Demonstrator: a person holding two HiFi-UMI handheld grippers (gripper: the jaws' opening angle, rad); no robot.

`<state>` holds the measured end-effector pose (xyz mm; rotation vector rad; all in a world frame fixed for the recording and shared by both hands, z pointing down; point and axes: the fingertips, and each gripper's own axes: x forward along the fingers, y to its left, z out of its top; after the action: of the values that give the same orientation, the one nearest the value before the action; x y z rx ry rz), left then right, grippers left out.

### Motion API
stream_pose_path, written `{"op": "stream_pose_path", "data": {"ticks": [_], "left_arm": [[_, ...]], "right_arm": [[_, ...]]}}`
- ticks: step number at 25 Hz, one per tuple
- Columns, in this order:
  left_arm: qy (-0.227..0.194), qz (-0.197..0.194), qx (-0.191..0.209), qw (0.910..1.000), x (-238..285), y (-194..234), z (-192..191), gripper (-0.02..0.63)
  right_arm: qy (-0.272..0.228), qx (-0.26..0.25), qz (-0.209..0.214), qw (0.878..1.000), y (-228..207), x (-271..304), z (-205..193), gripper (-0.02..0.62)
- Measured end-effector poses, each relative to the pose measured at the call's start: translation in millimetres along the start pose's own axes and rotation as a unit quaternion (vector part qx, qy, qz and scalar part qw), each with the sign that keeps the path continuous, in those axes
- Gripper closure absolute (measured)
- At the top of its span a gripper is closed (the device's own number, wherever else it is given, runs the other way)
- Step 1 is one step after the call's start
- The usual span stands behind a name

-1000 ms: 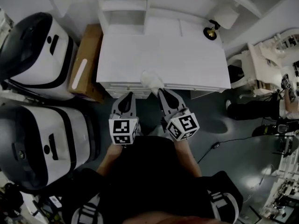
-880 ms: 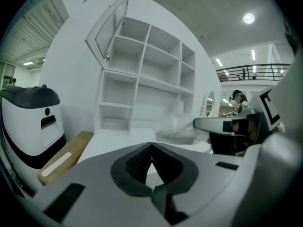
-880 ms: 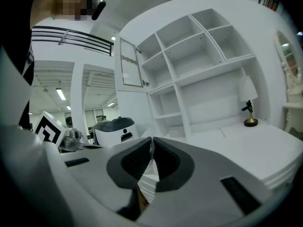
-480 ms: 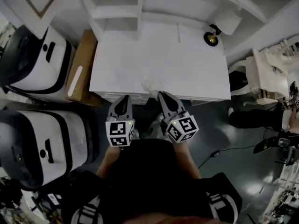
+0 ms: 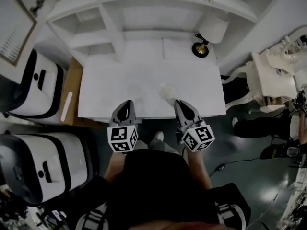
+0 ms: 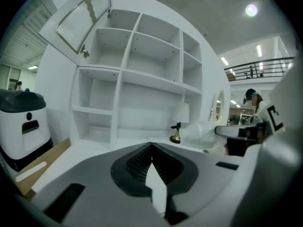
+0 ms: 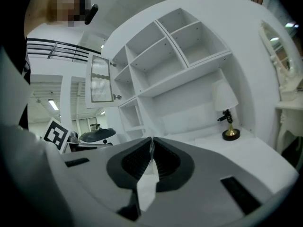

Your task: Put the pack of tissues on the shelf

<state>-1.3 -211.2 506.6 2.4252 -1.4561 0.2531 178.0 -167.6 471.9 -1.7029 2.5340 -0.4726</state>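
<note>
The pack of tissues [image 5: 167,91] is a small white plastic-wrapped bundle held just above the white desk top [image 5: 144,75]. My right gripper [image 5: 178,103] is shut on the pack's near edge; in the right gripper view only a thin strip of its wrapper [image 7: 151,151] shows between the closed jaws. In the left gripper view the pack [image 6: 201,130] shows at the right. My left gripper [image 5: 125,103] hovers over the desk's front edge to the left of the pack, shut and empty. The white shelf unit [image 5: 158,13] with open compartments stands at the back of the desk.
A small lamp [image 5: 201,47] with a brass base stands at the desk's back right. A glass cabinet door [image 5: 17,25] hangs open at the upper left. Two white and black machines [image 5: 29,90] and a cardboard box [image 5: 69,104] stand left of the desk. White furniture [image 5: 278,75] is at the right.
Both grippers and the pack have moved forward from the desk's front edge to over its top. The shelf unit has come closer into view.
</note>
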Motion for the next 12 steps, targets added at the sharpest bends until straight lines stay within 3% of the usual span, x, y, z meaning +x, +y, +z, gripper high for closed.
{"op": "stream_pose_path", "data": {"ticks": [5,12], "left_arm": [[0.016,-0.052,0.029,0.9981,34.0,-53.9,2.1,0.595],[0.007,-0.113,0.053,0.9921,77.4,-111.4,25.2,0.595]], "right_arm": [[-0.021,-0.002,-0.014,1.000,-32.5,-18.7,20.0,0.575],[-0.054,-0.013,-0.029,0.998,-60.0,-37.3,51.2,0.575]]}}
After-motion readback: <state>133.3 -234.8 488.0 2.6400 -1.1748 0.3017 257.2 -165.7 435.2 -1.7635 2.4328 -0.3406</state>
